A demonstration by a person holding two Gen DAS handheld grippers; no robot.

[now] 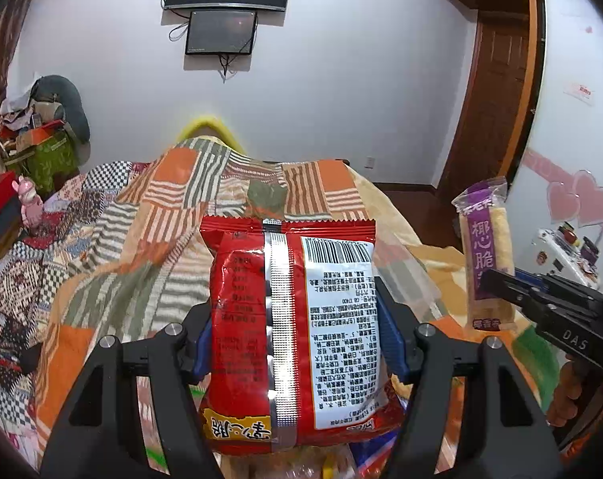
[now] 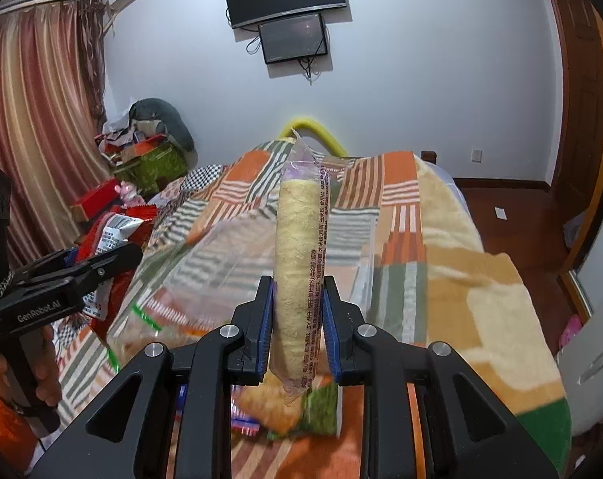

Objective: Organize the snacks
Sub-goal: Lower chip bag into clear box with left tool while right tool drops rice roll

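- The left gripper (image 1: 297,331) pinches a red snack bag (image 1: 293,331) between its blue pads (image 1: 393,339), in the lower centre of the left wrist view; the bag stands upright with its back side and silver seam facing the camera.
- The bag's upper edge is clear of the bedspread (image 1: 101,247), with open room above and to the left of it; its lower edge sinks among more packets at the bottom of the frame, which are blurred and cut off.
- The bag shows a barcode and a white panel of small Chinese print, upside down and too fine to read; yellow characters sit at its lower left.
- The right gripper (image 2: 297,323) pinches a long rice roll (image 2: 297,263) in a clear wrapper near its lower end, in the centre of the right wrist view; the roll stands upright, its top edge free.
- In the left wrist view the same roll appears at the right edge with a purple label in Chinese characters, well apart from the bag.
- The side of the right gripper reads "DAS"; the left one reads "GenRobot.AI".
- A clear plastic bag (image 2: 217,263) lies blurred on the bedspread left of the roll.
- Two dark screens (image 2: 289,16) hang on the wall at the top.
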